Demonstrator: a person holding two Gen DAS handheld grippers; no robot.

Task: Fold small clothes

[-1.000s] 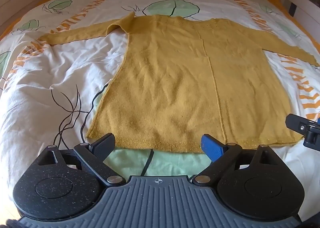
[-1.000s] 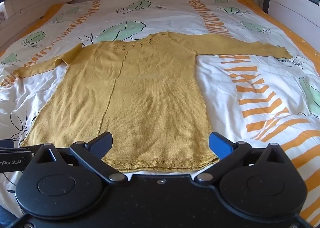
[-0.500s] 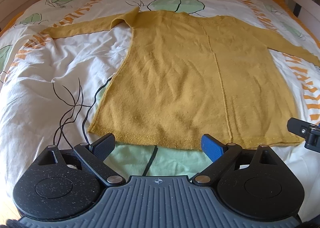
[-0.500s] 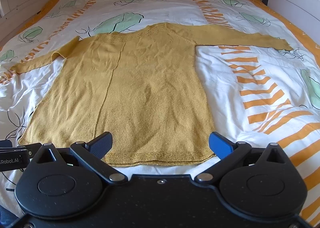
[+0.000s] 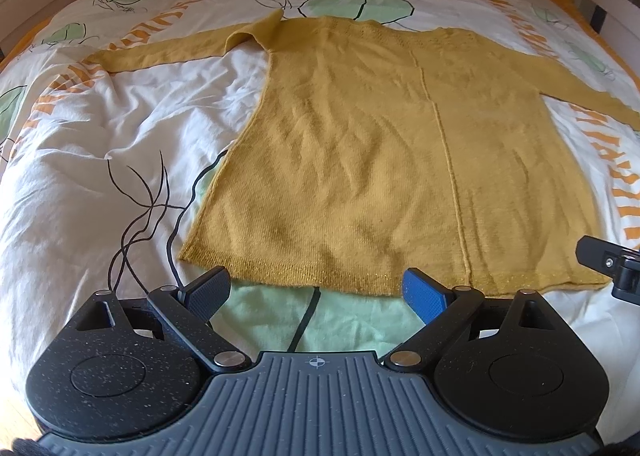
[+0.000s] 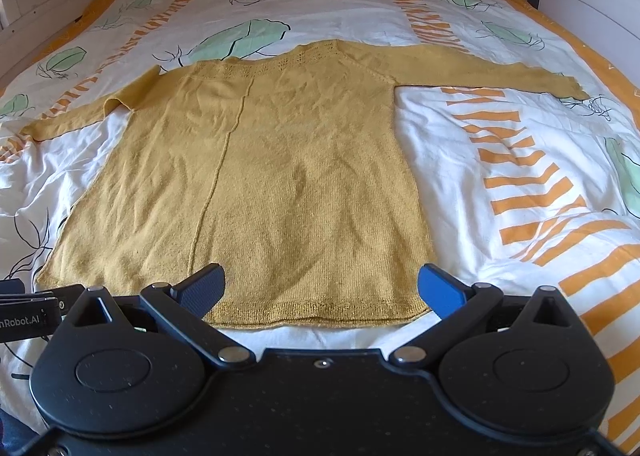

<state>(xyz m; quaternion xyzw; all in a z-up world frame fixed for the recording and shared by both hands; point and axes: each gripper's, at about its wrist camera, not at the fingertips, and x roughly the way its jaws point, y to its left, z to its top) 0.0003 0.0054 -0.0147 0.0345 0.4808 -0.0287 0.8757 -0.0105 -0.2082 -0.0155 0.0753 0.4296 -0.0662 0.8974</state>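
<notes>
A mustard-yellow knitted sweater (image 5: pixel 380 159) lies spread flat on the bed's white duvet printed with green leaves and orange stripes (image 6: pixel 500 127), neckline toward the headboard, both sleeves stretched out to the sides and the hem nearest the person. Nothing is folded yet; one sleeve has a small turned-over bit at the shoulder, otherwise the knit lies fairly smooth.

The left claw (image 5: pixel 316 292) hovers just short of the hem, its jaws spread wide and gripping nothing. The right claw (image 6: pixel 320 288) is likewise released, poised over the hem near the sweater's right bottom corner (its tip also pokes into the edge of the left wrist view).

To my eye this is the very start: the garment is laid out and the first grasp is being lined up. The next move seems to call for each claw to drop onto the fabric and pinch, probably at the hem corners or along one side edge, so a side or the bottom can be carried over the body. The knit looks soft and loose, so a shallow pinch might slip or drag the whole sweater across the duvet.
</notes>
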